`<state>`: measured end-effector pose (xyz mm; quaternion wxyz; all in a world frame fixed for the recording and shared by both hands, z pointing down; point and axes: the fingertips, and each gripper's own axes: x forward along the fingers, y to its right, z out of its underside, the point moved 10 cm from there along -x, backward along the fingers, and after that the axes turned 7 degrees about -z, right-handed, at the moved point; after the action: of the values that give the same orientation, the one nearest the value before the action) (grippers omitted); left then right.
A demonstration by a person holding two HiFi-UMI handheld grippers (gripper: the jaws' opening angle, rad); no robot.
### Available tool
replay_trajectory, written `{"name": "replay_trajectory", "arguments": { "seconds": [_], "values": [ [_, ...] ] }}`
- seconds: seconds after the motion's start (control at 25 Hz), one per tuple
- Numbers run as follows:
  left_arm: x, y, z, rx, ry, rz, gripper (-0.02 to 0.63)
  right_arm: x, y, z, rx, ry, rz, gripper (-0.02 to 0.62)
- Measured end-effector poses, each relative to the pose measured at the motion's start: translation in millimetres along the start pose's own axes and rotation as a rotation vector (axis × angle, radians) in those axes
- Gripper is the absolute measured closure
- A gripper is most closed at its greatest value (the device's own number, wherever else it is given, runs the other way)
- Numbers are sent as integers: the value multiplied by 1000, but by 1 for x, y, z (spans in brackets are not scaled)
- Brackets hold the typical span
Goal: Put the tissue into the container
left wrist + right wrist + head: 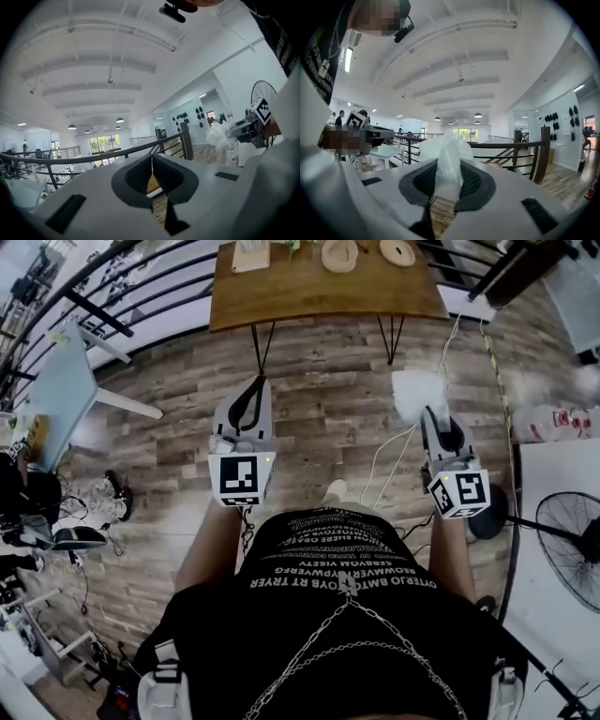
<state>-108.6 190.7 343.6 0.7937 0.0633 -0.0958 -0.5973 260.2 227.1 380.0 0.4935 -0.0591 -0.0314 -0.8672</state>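
A white crumpled tissue sticks out of my right gripper, whose jaws are shut on it. In the right gripper view the tissue fills the gap between the black pads of that gripper. My left gripper is held level beside it, shut with nothing in it. In the left gripper view the pads of the left gripper meet, and the tissue shows at the right. Both grippers hover over wooden floor, short of a wooden table. On it stand a pale box and two round wooden dishes.
A black railing runs behind and to the left of the table. A pale blue table stands at the left. A fan stands at the right, and white cables lie on the floor by my right arm.
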Motion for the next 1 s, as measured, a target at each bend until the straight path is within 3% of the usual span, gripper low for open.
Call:
{"name": "replay_trajectory", "arguments": {
  "seconds": [0.36,0.8,1.0],
  "values": [
    [33,21,-3,-19,-22,-46,575,18,67,2,24,0,-32,508],
    [46,17,4,-31,-40,-68,575,43,70,13,58,-13,-69,508],
    [73,15,12,-46,-62,-32,575,66,79,15,75,-21,-58,508]
  ]
}}
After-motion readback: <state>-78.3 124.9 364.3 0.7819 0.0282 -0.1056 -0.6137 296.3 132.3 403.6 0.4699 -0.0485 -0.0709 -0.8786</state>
